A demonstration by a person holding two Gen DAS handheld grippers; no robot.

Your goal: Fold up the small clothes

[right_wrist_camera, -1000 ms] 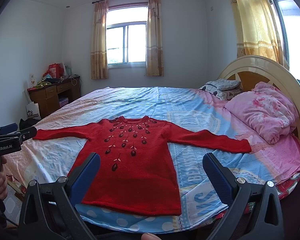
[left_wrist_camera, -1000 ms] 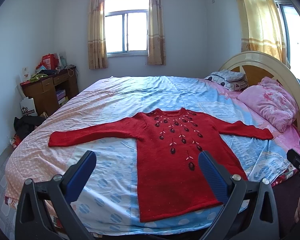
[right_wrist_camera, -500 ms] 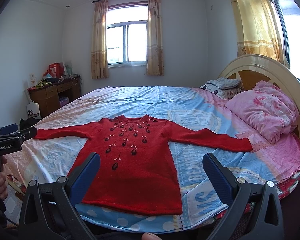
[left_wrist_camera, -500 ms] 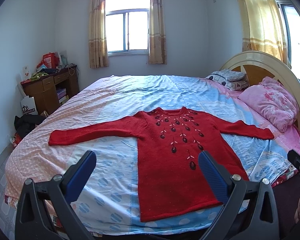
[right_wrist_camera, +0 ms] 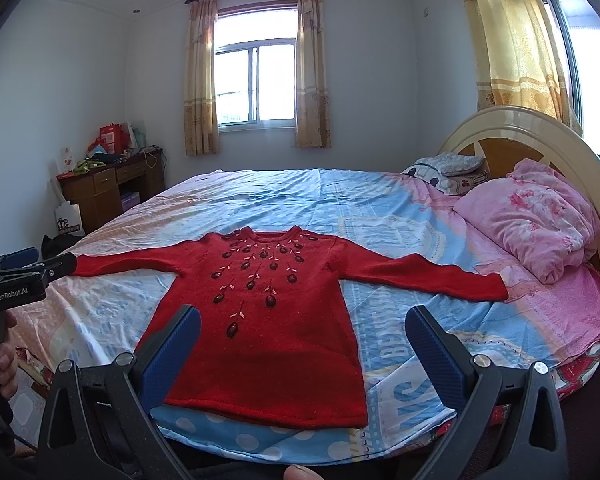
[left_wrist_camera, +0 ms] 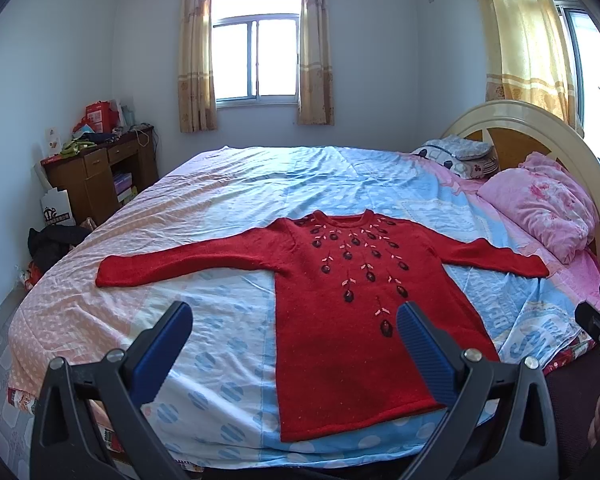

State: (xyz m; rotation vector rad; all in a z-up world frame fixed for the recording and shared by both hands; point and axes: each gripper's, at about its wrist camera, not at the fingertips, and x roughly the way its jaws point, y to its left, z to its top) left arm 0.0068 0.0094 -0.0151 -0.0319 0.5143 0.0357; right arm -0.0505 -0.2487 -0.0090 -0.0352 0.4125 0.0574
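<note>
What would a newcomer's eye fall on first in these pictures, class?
First, the red sweater, spread flat with both sleeves out on the near part of the bed, dark embroidered drops running down from its neckline. Next, the open blue-padded left tool and right tool, both hovering over the near edge and holding nothing. Then the pink quilt bundled against the cream headboard on the right.

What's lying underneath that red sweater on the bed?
The red sweater lies flat on a blue and pink patterned bedsheet, which shows all around it. Anything directly beneath the knit is covered, though nothing bulges through.
</note>
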